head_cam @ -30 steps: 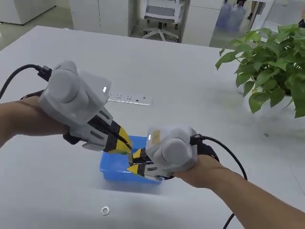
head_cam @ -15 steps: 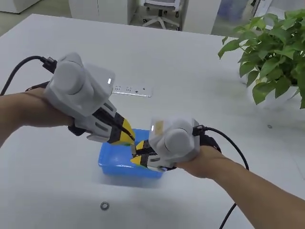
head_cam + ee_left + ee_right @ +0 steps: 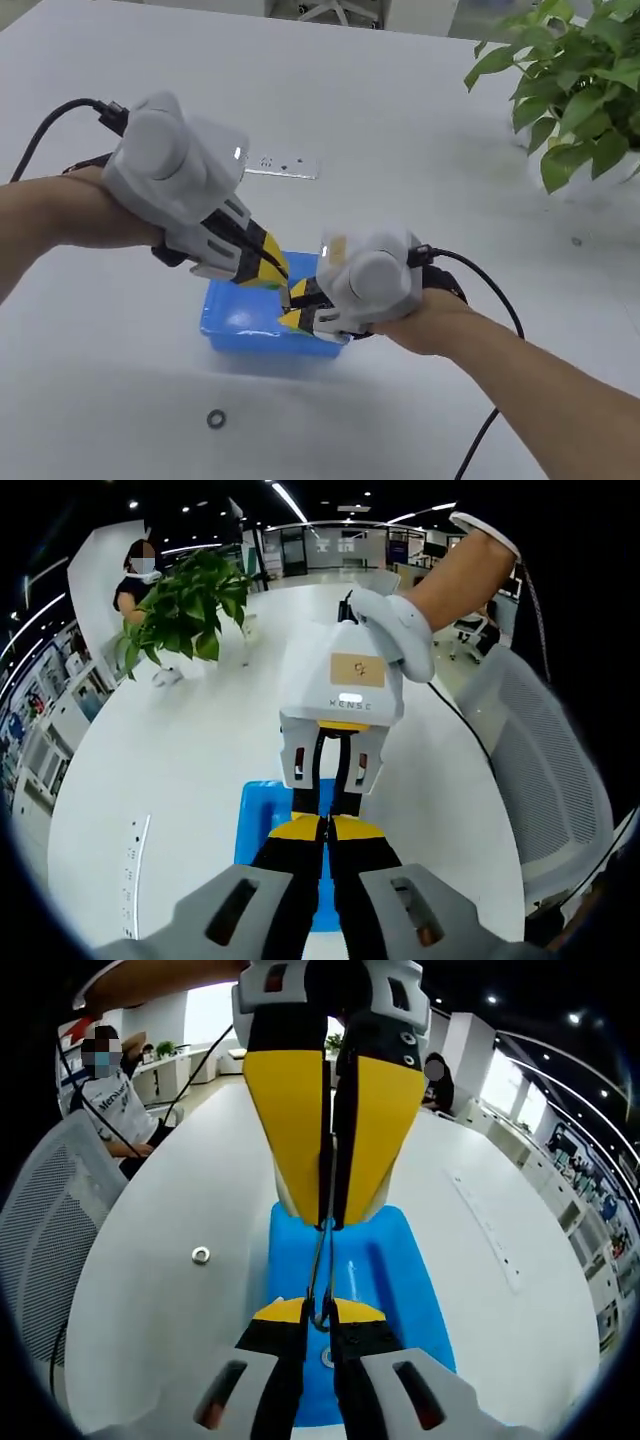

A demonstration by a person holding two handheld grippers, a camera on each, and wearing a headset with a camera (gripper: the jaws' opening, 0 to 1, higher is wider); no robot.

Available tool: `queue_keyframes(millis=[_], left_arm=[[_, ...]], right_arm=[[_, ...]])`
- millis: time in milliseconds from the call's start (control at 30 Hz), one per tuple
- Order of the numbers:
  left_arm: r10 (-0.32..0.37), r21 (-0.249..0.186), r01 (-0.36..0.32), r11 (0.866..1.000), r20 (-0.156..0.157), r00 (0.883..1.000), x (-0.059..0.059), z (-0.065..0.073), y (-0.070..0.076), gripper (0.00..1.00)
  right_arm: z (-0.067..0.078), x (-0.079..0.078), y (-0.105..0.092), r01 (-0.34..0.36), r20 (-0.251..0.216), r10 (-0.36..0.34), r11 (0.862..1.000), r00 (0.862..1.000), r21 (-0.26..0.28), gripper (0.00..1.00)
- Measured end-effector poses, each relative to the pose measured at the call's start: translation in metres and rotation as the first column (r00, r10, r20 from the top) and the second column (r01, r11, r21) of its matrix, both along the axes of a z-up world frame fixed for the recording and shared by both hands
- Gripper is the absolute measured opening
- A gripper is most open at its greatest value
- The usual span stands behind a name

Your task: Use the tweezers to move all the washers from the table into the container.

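Directly above the blue container [image 3: 232, 322], the left gripper [image 3: 268, 273] and the right gripper [image 3: 296, 318] meet nose to nose, each with its jaws pressed together on the thin metal tweezers [image 3: 322, 1260] (one gripper at either end). One washer [image 3: 216, 418] lies on the white table [image 3: 400, 130] near the container's front wall, apart from it. A small ring [image 3: 327, 1358], apparently another washer, rests inside the container.
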State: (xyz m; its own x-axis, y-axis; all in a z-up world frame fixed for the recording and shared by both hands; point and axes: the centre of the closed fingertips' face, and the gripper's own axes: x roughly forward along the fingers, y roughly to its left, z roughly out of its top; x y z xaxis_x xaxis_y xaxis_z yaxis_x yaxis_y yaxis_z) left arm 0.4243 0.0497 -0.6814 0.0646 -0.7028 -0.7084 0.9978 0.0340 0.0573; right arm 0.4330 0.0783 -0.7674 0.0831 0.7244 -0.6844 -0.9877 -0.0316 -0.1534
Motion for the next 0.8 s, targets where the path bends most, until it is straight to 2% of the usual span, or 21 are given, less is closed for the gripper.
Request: queue_keyframes(millis=[333,800], left_arm=[[0.0,0.003,0.0,1.0,-0.024,1.0,0.012,-0.015,-0.001,0.05],[-0.004,0.002,0.004,1.0,-0.047,0.999,0.017,-0.028,-0.002,0.05]], right_arm=[[-0.016,0.01,-0.001,0.01,-0.032,-0.01,1.0,0.999,-0.005,0.1],[-0.029,0.011,-0.002,0.003,-0.061,-0.004,1.0,0.998,-0.018,0.1]])
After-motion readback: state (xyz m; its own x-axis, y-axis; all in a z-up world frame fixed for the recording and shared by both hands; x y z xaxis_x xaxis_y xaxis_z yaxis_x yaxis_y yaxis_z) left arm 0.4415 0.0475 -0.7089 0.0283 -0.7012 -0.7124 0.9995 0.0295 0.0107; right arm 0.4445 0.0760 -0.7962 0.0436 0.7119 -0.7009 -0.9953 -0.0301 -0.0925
